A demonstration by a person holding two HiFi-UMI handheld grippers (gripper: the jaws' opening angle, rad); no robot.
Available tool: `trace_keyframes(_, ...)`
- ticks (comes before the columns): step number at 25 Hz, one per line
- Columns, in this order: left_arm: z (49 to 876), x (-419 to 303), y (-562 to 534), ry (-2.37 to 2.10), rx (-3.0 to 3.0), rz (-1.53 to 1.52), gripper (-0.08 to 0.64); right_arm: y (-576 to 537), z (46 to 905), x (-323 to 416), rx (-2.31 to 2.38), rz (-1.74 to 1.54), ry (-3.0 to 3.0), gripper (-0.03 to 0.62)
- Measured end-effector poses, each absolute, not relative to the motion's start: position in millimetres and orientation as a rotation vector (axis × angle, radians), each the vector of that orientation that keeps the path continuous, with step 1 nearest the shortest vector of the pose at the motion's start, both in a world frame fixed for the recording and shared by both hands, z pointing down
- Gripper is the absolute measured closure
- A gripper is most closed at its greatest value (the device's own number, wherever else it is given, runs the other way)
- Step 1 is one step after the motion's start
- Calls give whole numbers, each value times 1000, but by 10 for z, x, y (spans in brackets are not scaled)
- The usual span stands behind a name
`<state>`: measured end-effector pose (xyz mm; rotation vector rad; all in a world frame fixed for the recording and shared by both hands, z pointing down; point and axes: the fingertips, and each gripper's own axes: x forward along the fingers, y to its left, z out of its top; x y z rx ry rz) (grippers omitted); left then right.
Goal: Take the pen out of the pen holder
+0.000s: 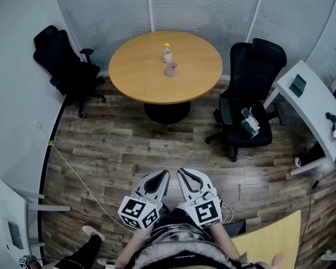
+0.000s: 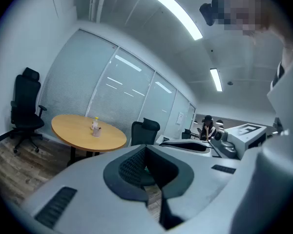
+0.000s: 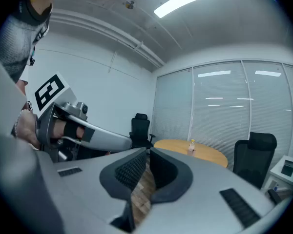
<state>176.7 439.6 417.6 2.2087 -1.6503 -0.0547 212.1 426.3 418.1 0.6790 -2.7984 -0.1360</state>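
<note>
Pen holder [image 1: 171, 69] stands near the middle of the round wooden surface [image 1: 197, 84], just beside a small bottle [image 1: 167, 53]; any pen in it is too small to make out. Well apart from it, close to the person's body, the left gripper [image 1: 163, 175] and right gripper [image 1: 182, 174] sit side by side, each with jaws closed together and empty.

One round counter [image 1: 140, 77] carries one pen holder [image 1: 171, 69] and one bottle [image 1: 167, 53]. Two black chairs stand beside it, the left chair [image 1: 59, 52] and the right chair [image 1: 257, 60], and one white desk [image 1: 316, 108] stands farther right. Two sets of tongs show: the left tongs [image 1: 163, 176] and the right tongs [image 1: 182, 174].
</note>
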Motion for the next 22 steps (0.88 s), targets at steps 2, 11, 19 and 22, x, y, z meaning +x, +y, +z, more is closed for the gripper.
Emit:
trace_keyframes(2, 4188, 1783, 4360, -1655, 2208, -55, 555, 4222, 4182, 2146, 697, -79, -2814, 554)
trace_keyframes(11, 4267, 1743, 4264, -1664, 2181, -66, 555, 4012, 4254, 2148, 722, -17, -2824, 554)
trace_keyframes(19, 4335, 1413, 3755, -1621, 2213, -68, 555, 3557, 4300, 1811, 770, -31, -2800, 554)
trace_keyframes(22, 4332, 1260, 3435, -1580, 2247, -54, 555, 3283, 4288, 1646, 806, -32, -2787, 554)
